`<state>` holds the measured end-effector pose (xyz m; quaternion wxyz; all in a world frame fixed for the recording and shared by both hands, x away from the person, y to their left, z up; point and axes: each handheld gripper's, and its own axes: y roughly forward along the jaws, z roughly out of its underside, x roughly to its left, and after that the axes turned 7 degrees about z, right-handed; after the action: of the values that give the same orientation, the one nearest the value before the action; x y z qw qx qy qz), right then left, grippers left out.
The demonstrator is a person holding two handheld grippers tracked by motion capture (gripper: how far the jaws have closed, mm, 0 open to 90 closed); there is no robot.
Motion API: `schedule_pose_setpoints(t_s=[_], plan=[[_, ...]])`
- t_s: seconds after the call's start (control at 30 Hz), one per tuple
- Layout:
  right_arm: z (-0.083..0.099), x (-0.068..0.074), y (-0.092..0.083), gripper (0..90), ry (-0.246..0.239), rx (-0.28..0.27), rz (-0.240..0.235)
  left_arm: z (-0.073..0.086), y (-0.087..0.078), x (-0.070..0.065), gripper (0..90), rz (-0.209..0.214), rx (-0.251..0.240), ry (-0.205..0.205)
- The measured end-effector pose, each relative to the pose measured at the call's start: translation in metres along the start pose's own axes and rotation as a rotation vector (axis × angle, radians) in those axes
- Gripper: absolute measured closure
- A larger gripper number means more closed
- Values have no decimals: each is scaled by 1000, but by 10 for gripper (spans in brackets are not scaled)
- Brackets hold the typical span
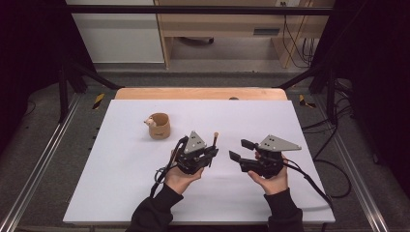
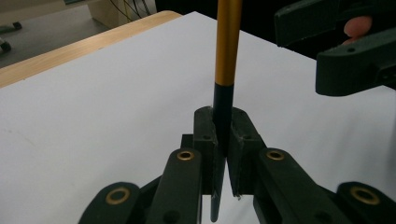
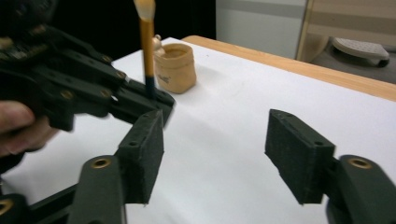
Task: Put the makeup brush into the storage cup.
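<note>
High view, close to the person: two hands with black sleeves, one gripper in each. Left gripper squeezed tight on a thin brush, stick pointing up and away, soft pale tip on top. Right gripper just beside it, jaws apart, nothing between them. Both low over the white table.

Left gripper view: dark end of the brush pinched between the two pads, gold part of the stick going straight up. Right gripper's black jaws up in the corner, near.

Right gripper view: own two pads wide, plain white table between them. Left gripper a bit farther, holding the brush upright.

Farther back on the table: a small tan cup with something little and pale poking out, well apart from both grippers. Past that, the table's wooden edge.
</note>
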<state>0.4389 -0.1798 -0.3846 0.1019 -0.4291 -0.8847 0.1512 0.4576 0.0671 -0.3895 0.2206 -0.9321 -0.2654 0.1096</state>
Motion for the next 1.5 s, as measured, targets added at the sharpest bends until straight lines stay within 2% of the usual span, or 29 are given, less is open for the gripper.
schedule_pose_setpoints(t_s=[0.27, 0.4, 0.53, 0.73, 0.93, 1.03, 1.3, 1.5], plan=[[12, -10, -2, 238, 11, 30, 41, -1, -8, 5, 828, -10, -2, 3], [16, -14, -3, 194, 2, 39, 62, 0, -12, 8, 828, -17, -4, 5], [19, -18, -5, 168, 13, 45, 78, -1, -17, 11, 828, -23, -6, 6], [24, -23, -8, 137, 0, 69, 113, -1, -25, 18, 828, -33, -14, 0], [31, -29, -10, 126, 19, 89, 131, -2, -33, 24, 828, -43, -22, -3], [32, -30, -11, 120, 6, 107, 151, -2, -37, 28, 828, -49, -28, -9], [37, -35, -13, 102, 30, 116, 166, -5, -48, 35, 828, -66, -49, -15], [41, -38, -14, 74, 27, 138, 187, -7, -53, 40, 828, -74, -49, -18]])
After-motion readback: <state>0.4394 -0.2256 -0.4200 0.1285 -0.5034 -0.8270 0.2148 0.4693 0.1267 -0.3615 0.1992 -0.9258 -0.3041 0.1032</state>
